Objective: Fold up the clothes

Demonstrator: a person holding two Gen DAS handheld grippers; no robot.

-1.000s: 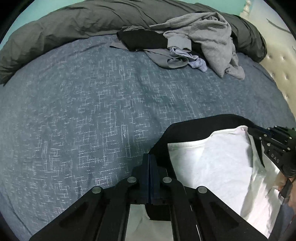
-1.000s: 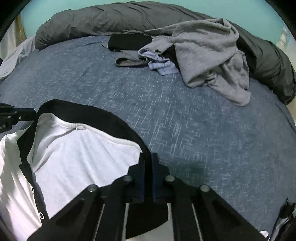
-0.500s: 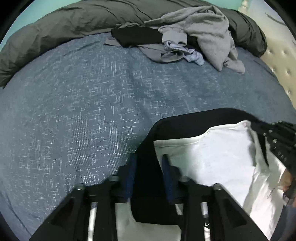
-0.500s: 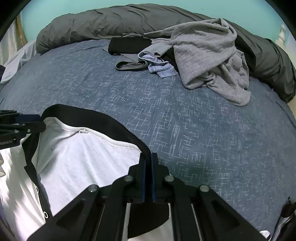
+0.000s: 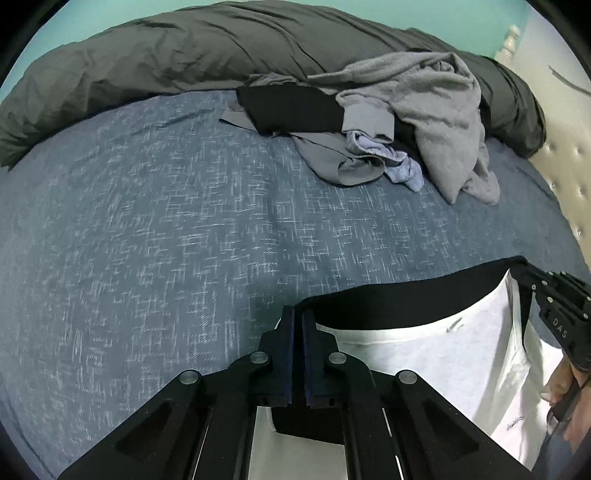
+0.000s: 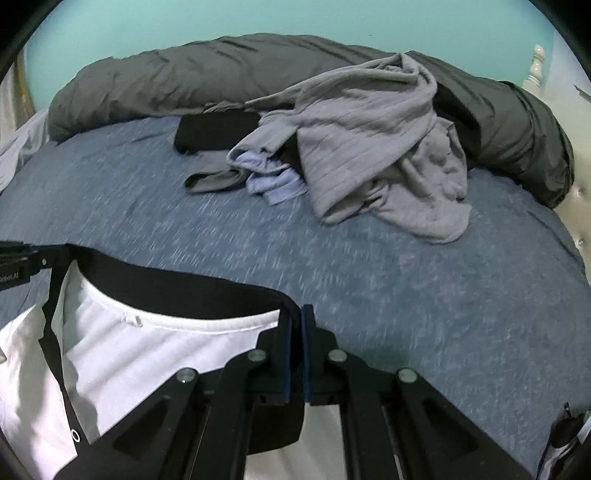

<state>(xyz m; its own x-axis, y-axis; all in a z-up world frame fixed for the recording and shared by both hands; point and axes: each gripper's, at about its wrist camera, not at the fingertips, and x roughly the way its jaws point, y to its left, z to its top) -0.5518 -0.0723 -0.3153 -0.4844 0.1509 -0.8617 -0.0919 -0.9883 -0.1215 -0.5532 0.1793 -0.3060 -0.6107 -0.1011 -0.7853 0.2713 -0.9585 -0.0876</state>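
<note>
Left wrist view first, going across: mostly blue bedsheet (image 5: 147, 240) on the left, then the left gripper (image 5: 297, 321) in the middle. Its jaws had just been closing, and they sat pressed together on the black collar (image 5: 388, 302) of the white shirt (image 5: 443, 362), with the band pinched between them. The collar ran taut to the right, over to the right gripper (image 5: 532, 277), which gripped its other end. Only this view caught the person's hand (image 5: 565, 387) on that gripper's handle, plus a good stretch of tufted headboard (image 5: 565, 166).

The right wrist view was flipped. The left gripper (image 6: 48, 258) poked in at the far left edge, then came the shirt hanging low over the near part of the bed, then the right gripper (image 6: 297, 321), pinched shut on the collar's end. This view showed the black placket (image 6: 55, 350) running down the shirt front with a snap ring (image 6: 75, 435); the other one didn't.

Both views had the unfolded pile at the far side, well apart from the shirt: a black garment (image 6: 218, 129), a light blue piece (image 6: 277, 184) and a grey ribbed sweater (image 6: 369, 140), lying against the dark grey duvet (image 6: 184, 81). A wide band of teal wall (image 6: 258, 18) showed here.
</note>
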